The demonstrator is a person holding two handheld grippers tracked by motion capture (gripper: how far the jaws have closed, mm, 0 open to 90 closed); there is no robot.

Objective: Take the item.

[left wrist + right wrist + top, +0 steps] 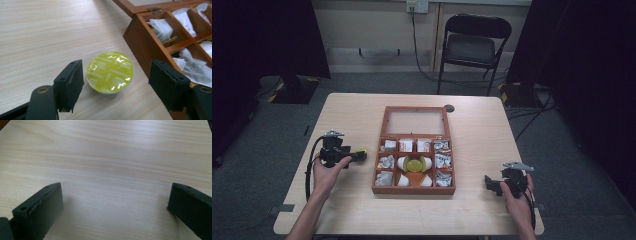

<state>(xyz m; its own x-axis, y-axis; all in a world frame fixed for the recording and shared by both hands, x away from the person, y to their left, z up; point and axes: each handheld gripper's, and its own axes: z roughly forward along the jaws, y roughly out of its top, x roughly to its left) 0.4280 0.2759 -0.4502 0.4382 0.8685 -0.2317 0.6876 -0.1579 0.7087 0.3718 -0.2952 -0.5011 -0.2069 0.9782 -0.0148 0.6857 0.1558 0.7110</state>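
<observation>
While spread, left gripper (pixel 116 82) fingers (pixel 72 85) flank green capsule (pixel 110 72), untouched.

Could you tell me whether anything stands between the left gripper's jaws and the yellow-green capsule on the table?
Nothing visible does. The capsule sits on the bare table between the open jaws of the left gripper, with a gap on each side. The wooden box stands close beside it, near one jaw but not between jaw and capsule.

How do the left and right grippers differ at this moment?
The left gripper has a green capsule between its jaws, beside the wooden box; the right gripper has bare table between its jaws. In the high view, the left sits farther forward than the right. Both are open.
</observation>
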